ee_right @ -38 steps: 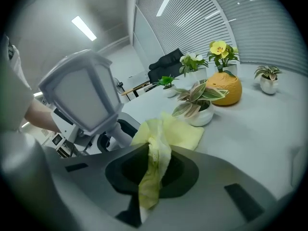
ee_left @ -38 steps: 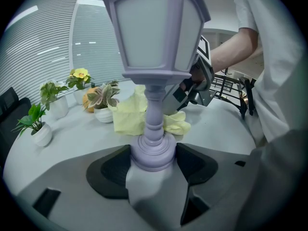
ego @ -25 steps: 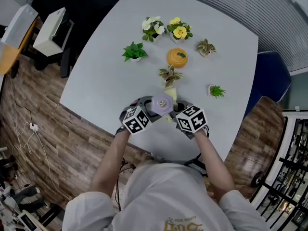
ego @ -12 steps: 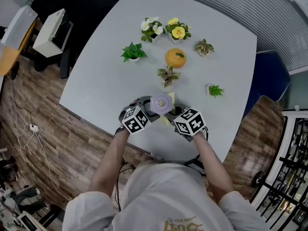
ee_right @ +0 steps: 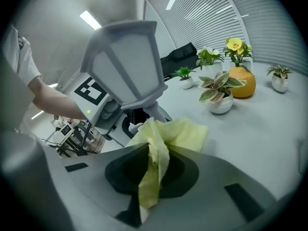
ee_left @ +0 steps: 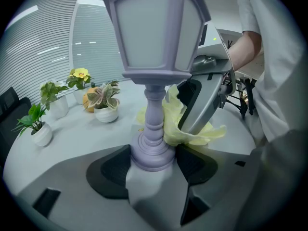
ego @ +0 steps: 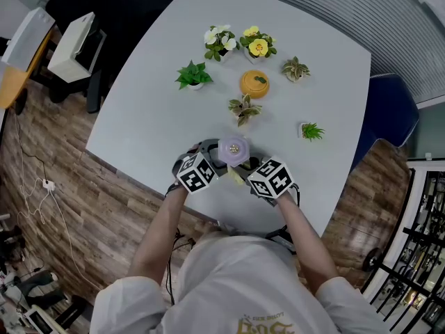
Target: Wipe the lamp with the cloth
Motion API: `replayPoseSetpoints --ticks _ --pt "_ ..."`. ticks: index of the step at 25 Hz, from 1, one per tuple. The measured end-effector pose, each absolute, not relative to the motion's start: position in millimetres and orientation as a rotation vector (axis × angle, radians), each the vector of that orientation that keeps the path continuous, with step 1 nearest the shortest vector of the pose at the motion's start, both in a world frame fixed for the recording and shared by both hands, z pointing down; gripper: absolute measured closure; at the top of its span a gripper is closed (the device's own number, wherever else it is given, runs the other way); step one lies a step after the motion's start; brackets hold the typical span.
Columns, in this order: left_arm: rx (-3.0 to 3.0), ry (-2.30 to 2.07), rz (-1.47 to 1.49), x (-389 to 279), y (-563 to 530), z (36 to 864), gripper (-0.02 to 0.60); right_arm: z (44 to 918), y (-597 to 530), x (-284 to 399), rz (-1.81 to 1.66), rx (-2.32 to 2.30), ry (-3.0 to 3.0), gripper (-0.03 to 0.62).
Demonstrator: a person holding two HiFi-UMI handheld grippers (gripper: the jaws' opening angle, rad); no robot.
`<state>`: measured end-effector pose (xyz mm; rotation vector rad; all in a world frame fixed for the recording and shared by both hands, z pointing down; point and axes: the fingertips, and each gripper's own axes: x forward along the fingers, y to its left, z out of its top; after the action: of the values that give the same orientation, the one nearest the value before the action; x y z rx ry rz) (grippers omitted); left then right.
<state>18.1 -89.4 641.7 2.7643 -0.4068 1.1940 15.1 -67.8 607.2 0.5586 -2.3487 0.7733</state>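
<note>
On the grey table [ego: 139, 103], close to the edge nearest to the person, the lilac lamp [ego: 234, 149] is seen from above in the head view. It stands upright between the two grippers. The left gripper [ego: 215, 160] is placed at its left side and the right gripper [ego: 245, 172] at its right side, each one carried by a hand of the person. A small part of the yellow cloth [ego: 238, 178] is visible between the right gripper and the lamp. Further back on the table, several potted plants [ego: 221, 42] and an orange pot [ego: 255, 83] are set, well apart from the lamp.

From the left gripper view, the round foot of the lamp [ee_left: 151, 153] is found between the two jaws. Both pads are pressed against it, so the lamp is grasped at its base. The cloth [ee_left: 195, 136] is bunched against the right side of the stem and touches it just above the foot. The right gripper [ee_left: 190, 124] is seen on the cloth, tilted downward.

From the right gripper view, the jaws are clenched on the cloth [ee_right: 159, 148]. A folded strip is hanging down between them, and the rest is gathered in front, against the lower stem of the lamp [ee_right: 125, 66]. The lantern head fills the upper left part. The marker cube of the left gripper [ee_right: 91, 93] is seen beside it.
</note>
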Motion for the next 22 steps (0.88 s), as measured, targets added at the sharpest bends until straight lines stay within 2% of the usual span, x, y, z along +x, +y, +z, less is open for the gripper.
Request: replayPoseSetpoints --ticks 7,22 --pt "2.769 -0.407 1.194 18.2 -90.1 642.1 0.275 609.2 -66.7 17.7 0.639 0.539 -2.307 0.546" --pt "2.771 -0.409 1.193 18.0 -90.1 641.1 0.275 626.8 -61.8 37.0 0.582 0.519 -2.182 0.546"
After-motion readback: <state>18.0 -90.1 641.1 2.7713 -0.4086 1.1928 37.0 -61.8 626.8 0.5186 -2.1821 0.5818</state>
